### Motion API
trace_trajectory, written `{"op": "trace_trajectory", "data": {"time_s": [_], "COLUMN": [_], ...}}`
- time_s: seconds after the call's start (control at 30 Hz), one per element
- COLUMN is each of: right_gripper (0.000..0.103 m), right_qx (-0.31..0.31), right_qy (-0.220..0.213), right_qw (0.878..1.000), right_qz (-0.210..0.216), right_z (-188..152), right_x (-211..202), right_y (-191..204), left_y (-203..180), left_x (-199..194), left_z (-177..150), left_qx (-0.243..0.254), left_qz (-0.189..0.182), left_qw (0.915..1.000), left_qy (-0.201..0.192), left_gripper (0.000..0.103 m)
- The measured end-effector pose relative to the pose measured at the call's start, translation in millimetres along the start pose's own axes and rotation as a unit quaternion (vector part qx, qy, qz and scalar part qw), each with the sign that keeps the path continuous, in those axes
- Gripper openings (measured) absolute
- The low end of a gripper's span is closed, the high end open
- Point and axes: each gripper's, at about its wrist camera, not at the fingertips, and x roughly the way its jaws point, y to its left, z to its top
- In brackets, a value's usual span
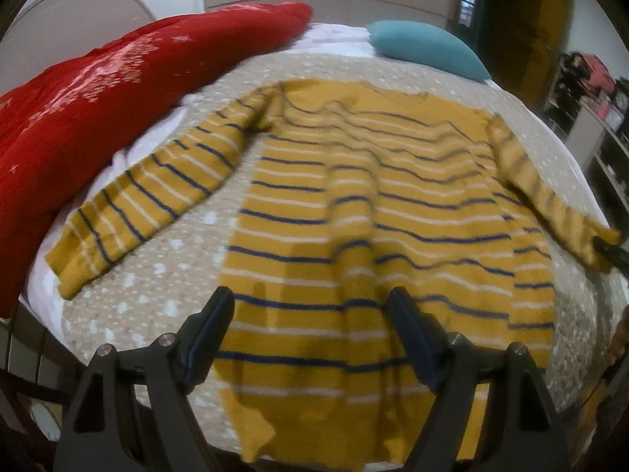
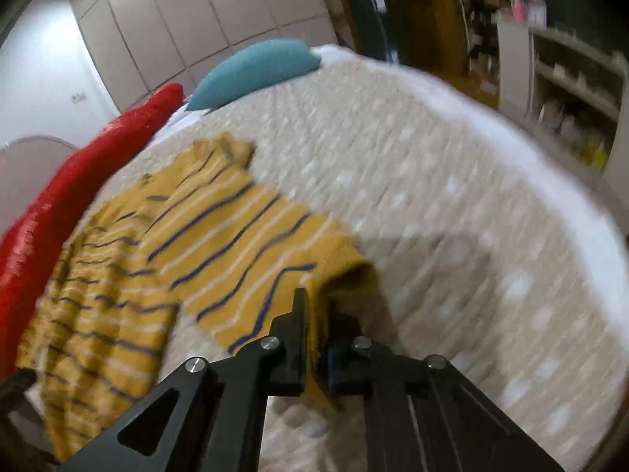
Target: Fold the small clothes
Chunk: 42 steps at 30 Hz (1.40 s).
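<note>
**Striped sweater spread on the bed, right cuff pinched**

Left wrist view: the left gripper [image 1: 310, 306] hangs with jaws wide apart and empty above the hem of the yellow striped sweater [image 1: 377, 204], which lies flat on the beige dotted bedspread [image 1: 165, 275] — sleeves out to either side.

Right wrist view: the right gripper [image 2: 316, 310] is clamped tight on the sleeve cuff [image 2: 346, 271] — cloth bunched between its pads.

One striped sweater [image 1: 393, 204], one teal pillow [image 1: 428, 49], one red blanket [image 1: 98, 94] (bunched up).
</note>
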Motion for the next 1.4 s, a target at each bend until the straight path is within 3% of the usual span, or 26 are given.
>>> {"op": "trace_trajectory", "data": {"time_s": [0.13,0.23,0.27,0.33,0.37,0.4,0.43,0.5,0.57,0.7,0.83,0.9,0.97,1.0,1.03,1.07,1.13,1.23,1.4], "right_gripper": [0.007,0.010,0.011,0.011,0.014,0.024,0.035,0.041,0.041,0.041,0.041,0.043,0.043,0.039,0.023,0.015,0.010,0.009,0.008], "right_qx": [-0.008,-0.022,-0.012,0.017,0.022,0.019,0.012,0.003,-0.011,-0.032,-0.048,-0.050,-0.052,-0.050,-0.049,-0.049,-0.035,-0.002,0.030], "right_qy": [-0.033,-0.042,-0.034,-0.038,-0.041,-0.036,-0.026,0.008,0.058,0.133,0.157,0.151,0.141,0.139,0.142,0.149,0.156,0.146,0.133], "right_qw": [0.990,0.959,0.952,0.960,0.970,0.977,0.987,0.999,0.995,0.971,0.961,0.963,0.967,0.967,0.967,0.965,0.961,0.958,0.963], "right_qz": [-0.136,-0.280,-0.303,-0.277,-0.238,-0.208,-0.155,-0.032,0.079,0.196,0.220,0.216,0.205,0.205,0.207,0.211,0.225,0.248,0.233], "right_z": [49,80,85,84,76,71,61,31,0,-63,-91,-102,-105,-105,-101,-102,-102,-98,-111], "right_x": [-2,6,6,-10,-21,-25,-30,-34,-30,-24,-19,-22,-16,-12,-7,-5,-5,-22,-57], "right_y": [-33,-57,-64,-67,-57,-47,-34,0,33,84,112,121,129,132,135,135,135,120,68], "left_y": [30,49,54,63,67,70,73,76,75,69,64,57,51,48,47,49,56,63,68], "left_x": [-2,2,5,12,17,21,26,35,41,45,41,39,38,37,36,34,25,-1,-23], "left_z": [5,5,4,1,-1,-2,-4,-8,-10,-16,-22,-27,-28,-29,-27,-25,-21,-23,-48], "left_qx": [-0.039,-0.067,-0.072,-0.081,-0.086,-0.091,-0.095,-0.100,-0.101,-0.083,-0.080,-0.073,-0.065,-0.057,-0.051,-0.055,-0.069,-0.068,-0.075], "left_qz": [0.016,0.024,0.027,0.029,0.028,0.026,0.022,0.008,-0.001,-0.001,-0.030,-0.042,-0.036,-0.029,-0.017,-0.025,-0.045,-0.033,-0.025], "left_qw": [0.9991,0.9975,0.9970,0.9963,0.9958,0.9953,0.9949,0.9942,0.9938,0.9957,0.9956,0.9958,0.9967,0.9974,0.9980,0.9976,0.9959,0.9969,0.9967], "left_qy": [-0.008,-0.005,-0.003,0.006,0.014,0.021,0.028,0.039,0.047,0.041,0.039,0.036,0.033,0.032,0.033,0.034,0.037,0.019,0.019], "left_gripper": [0.079,0.079,0.079,0.079,0.079,0.079,0.079,0.079,0.079,0.083,0.083,0.083,0.066,0.040,0.025,0.010,0.007,0.007,0.007]}}
